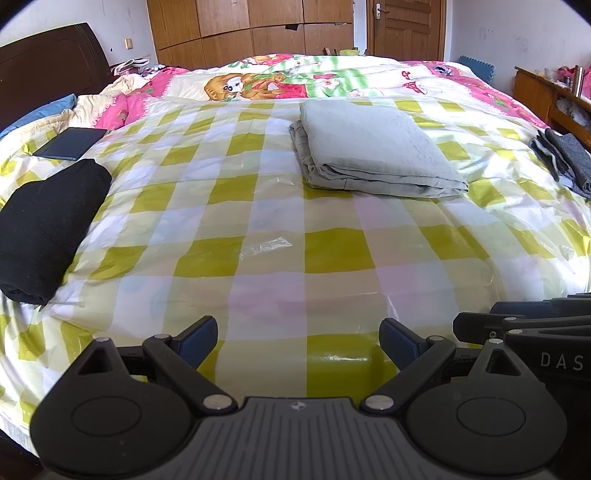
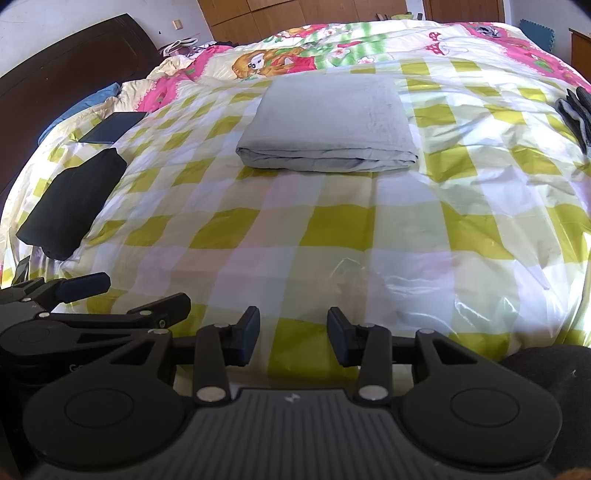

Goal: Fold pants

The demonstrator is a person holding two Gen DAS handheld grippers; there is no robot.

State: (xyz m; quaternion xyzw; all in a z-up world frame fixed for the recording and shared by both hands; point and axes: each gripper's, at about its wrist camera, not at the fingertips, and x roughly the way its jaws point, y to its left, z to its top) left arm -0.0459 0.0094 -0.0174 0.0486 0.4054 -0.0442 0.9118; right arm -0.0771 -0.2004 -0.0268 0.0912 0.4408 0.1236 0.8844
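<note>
the left gripper (image 1: 298,341) is nearest in its own view, low over the front edge of the checked sheet (image 1: 258,229), with its two blue-padded fingers (image 1: 197,339) wide apart and nothing between them. the right gripper (image 2: 293,338) is just beside it on the right, also at the front of the checked sheet; its jaws stand apart, but less wide, and they hold nothing. each gripper shows in the corner of the other's view

farther in on the checked sheet, about in its middle, lie the grey pants (image 2: 328,125), folded into a flat thick rectangle with the layered edges turned to the grippers. they are well apart from both grippers and nothing touches them

to the left of the grey pants, near the left edge of the sheet, lies a folded black garment (image 1: 48,225), and just behind it a dark flat tablet (image 1: 70,143). to the right of the grey pants, at the right edge of the sheet, is a dark grey folded garment (image 1: 565,158)

behind the grey pants the cartoon quilt (image 1: 332,75) in pink and green covers the far part of the bed, and past it stand the wooden wardrobe (image 1: 251,29) and the door (image 1: 406,26)
</note>
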